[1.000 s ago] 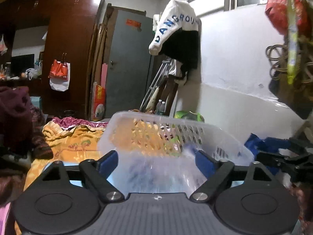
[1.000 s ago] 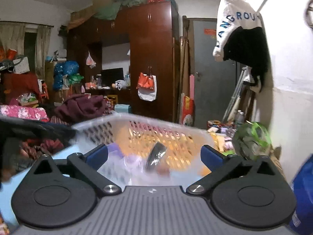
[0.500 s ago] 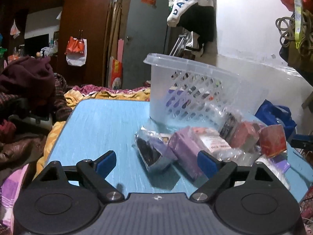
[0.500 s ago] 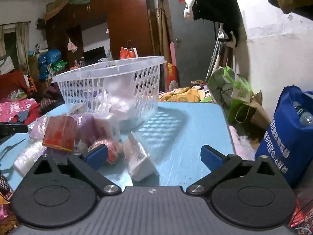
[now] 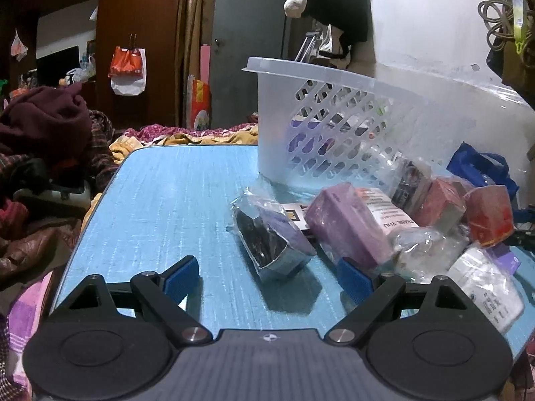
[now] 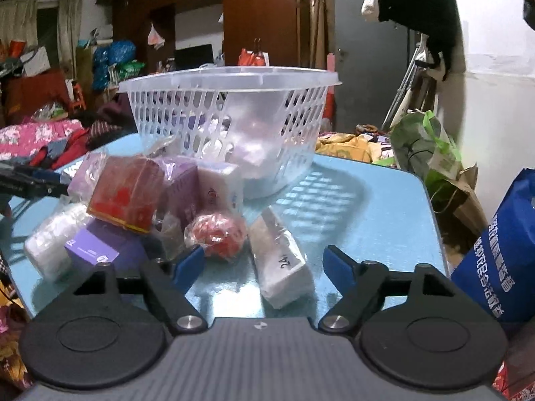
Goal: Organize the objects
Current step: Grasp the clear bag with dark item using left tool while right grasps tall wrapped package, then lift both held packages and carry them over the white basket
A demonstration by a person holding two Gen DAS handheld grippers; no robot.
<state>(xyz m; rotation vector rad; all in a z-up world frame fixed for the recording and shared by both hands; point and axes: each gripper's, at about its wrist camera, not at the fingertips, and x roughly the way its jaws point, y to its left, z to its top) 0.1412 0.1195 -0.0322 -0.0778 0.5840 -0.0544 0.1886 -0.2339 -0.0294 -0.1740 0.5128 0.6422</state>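
Left gripper (image 5: 267,275) fingers spread wide, empty, above blue worktop (image 5: 167,207); black packet (image 5: 267,237) lying just ahead between them. Right gripper (image 6: 264,265) fingers likewise wide, empty; white pack (image 6: 284,260) and red ball (image 6: 219,237) just ahead. Beyond, heap of wrapped boxes (image 6: 127,193) against clear basket (image 6: 230,100) upright on worktop.

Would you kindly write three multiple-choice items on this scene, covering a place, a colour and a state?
1. Where do the wrapped packages lie?
A. on the table in front of the basket
B. on the floor
C. on the bed

2. What colour is the table?
A. red
B. light blue
C. white

3. How is the right gripper?
A. shut on a box
B. open, holding nothing
C. shut, empty

Answers: 1 A, they are piled on the tabletop before the basket; 2 B, its bare surface is light blue; 3 B, its fingers stand apart, clasping nothing.
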